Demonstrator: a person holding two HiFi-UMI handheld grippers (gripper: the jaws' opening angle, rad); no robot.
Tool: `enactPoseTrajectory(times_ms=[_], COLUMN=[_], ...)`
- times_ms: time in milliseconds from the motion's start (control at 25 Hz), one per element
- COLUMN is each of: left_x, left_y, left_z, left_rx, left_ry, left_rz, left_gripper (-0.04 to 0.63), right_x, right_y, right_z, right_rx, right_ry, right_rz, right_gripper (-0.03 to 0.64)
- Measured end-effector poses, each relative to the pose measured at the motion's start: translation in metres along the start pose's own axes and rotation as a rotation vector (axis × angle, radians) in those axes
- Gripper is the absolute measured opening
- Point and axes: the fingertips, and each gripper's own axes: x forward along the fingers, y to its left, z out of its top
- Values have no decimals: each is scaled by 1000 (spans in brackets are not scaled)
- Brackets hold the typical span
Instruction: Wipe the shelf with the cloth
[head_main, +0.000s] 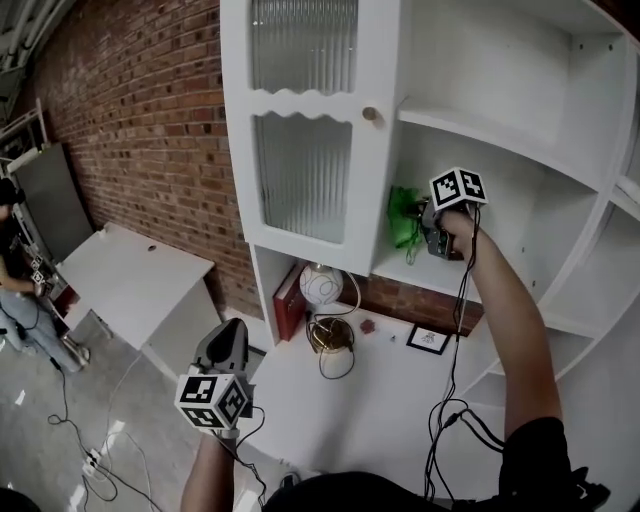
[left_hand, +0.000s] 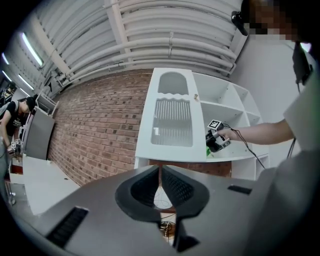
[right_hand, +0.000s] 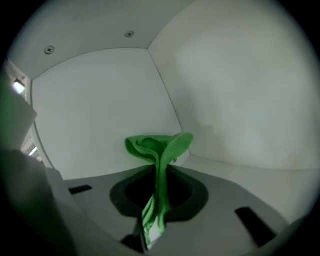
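A green cloth (right_hand: 159, 150) is pinched between the jaws of my right gripper (right_hand: 159, 172), which is shut on it. In the head view that right gripper (head_main: 428, 228) is inside the white cabinet, just above the shelf board (head_main: 440, 282), with the green cloth (head_main: 404, 216) bunched to its left against the door edge. The cloth's folded end points at the compartment's back corner (right_hand: 172, 150). My left gripper (head_main: 232, 340) hangs low, outside the cabinet, with its jaws together and nothing between them (left_hand: 160, 172). From there the right gripper (left_hand: 216, 140) shows at the shelf.
The cabinet's ribbed-glass door (head_main: 305, 140) stands to the left of the open compartment. Below, on the white counter (head_main: 380, 400), are a round white lamp (head_main: 322, 286), a red book (head_main: 290, 300), a coiled cable (head_main: 330, 335) and a small framed picture (head_main: 428, 340). A person (head_main: 15, 270) stands far left.
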Motion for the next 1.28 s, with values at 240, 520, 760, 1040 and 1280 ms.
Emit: enactPoseTrajectory(times_ms=[240,520,760,1040,1280], left_x=[-17,-10,4,23,39], left_y=[16,11,1,-20,-42], left_z=[-4,-14,-22,-26,-34], left_rx=[0,2,-1,-9,-19], left_ry=[9,32,48,53,70], left_rz=[49,29,-13,-76,-135], left_gripper=[20,20,20,20,20], right_x=[27,28,14,-15,-53], right_y=[-15,-27,-41,-65,-98], right_z=[-21,-32,-41,-52,-60], right_rx=[-99,-326,-358,-339,-326], right_ry=[112,197,237,253,273], right_rz=[-110,-239,-281,-322,-408], right_gripper=[43,41,41,42,42])
